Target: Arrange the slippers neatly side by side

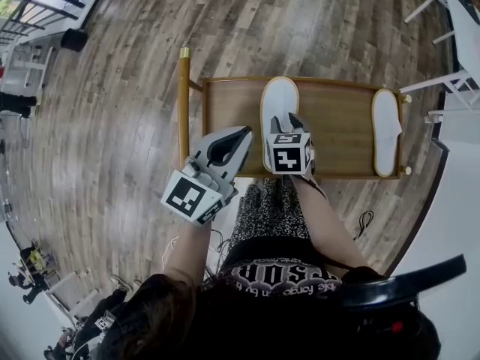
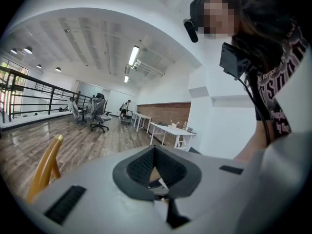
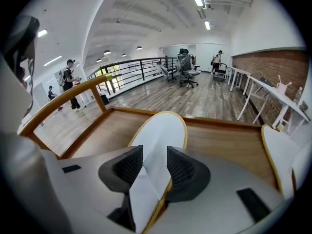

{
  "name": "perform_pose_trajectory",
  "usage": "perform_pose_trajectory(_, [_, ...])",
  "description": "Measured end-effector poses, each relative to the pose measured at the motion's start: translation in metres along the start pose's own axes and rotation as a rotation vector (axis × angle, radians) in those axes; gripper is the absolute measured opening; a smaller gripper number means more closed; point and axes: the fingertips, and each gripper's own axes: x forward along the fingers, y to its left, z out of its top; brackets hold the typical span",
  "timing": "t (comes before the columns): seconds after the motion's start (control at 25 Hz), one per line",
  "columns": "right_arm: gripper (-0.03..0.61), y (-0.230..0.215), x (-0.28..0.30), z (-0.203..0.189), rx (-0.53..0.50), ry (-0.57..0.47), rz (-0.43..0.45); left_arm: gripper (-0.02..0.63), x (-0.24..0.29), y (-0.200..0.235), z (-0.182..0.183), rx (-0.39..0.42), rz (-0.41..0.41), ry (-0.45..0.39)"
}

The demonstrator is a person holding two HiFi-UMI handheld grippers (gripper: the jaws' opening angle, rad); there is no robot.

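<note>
My right gripper [image 3: 155, 161] has its jaws spread wide, straddling the raised upper of a flat white fabric slipper with a tan edge [image 3: 161, 128] without clamping it. That slipper lies lengthwise near the middle of the brown wooden tray with raised rails [image 1: 334, 115]. A second matching white slipper [image 1: 385, 130] lies well apart at the tray's right end. My left gripper [image 1: 225, 150] hangs beside the tray's near rail, jaws together and empty, above grey plank flooring [image 1: 112, 126].

Looking down at a rimmed wooden bench [image 1: 337, 118] standing on plank floor [image 1: 112, 126]. Seeing the middle slipper [image 1: 279, 103] lying lengthwise near the bench's centre, the end slipper [image 1: 386, 130] lying just beside the bench's right rim.
</note>
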Motion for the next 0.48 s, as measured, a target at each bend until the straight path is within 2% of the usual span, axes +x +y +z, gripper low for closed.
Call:
perform_pose_trajectory(0.2, [0.135, -0.004, 0.013, -0.011, -0.083, 0.055, -0.090, 0.002, -0.001, -0.002, -0.003, -0.008, -0.024, 0.007])
perform_pose_trajectory(0.28, [0.126, -0.004, 0.014, -0.013, -0.133, 0.061, -0.097, 0.002, -0.002, -0.001, -0.005, -0.011, -0.025, 0.009])
perform_pose_trajectory(0.48, [0.054, -0.014, 0.010, -0.016, -0.168, 0.061, -0.094, 0.002, 0.001, 0.001, -0.002, -0.016, -0.020, 0.002])
